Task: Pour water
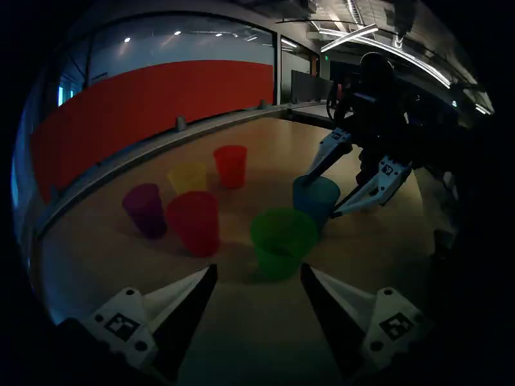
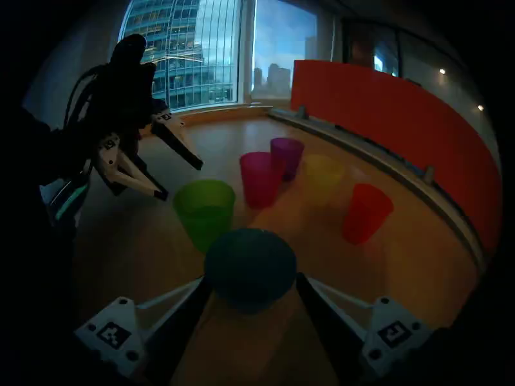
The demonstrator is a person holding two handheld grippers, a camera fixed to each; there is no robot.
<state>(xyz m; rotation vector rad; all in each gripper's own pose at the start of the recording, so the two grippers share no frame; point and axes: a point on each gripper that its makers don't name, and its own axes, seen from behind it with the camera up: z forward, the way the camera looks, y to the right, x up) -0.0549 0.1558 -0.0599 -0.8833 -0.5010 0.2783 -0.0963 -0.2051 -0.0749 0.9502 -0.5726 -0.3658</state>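
Observation:
Six plastic cups stand on a wooden table. My left gripper [image 1: 257, 270] is open, and the green cup [image 1: 283, 241] stands just beyond its fingertips. The blue cup [image 2: 250, 269] sits upright on the table between the fingertips of my right gripper [image 2: 252, 278], which touch both its sides. In the left gripper view the right gripper [image 1: 320, 197] straddles the blue cup [image 1: 315, 199] from the far side. In the right gripper view the left gripper [image 2: 181, 180], held by a person's dark-sleeved arm, hovers left of the green cup [image 2: 205, 211].
A red cup [image 1: 193, 222], a purple cup [image 1: 145, 209], a yellow cup [image 1: 188, 177] and an orange cup [image 1: 230, 165] stand behind the green one. A red partition [image 1: 154, 103] runs along the table's far edge. Windows [image 2: 193, 51] are beyond the table.

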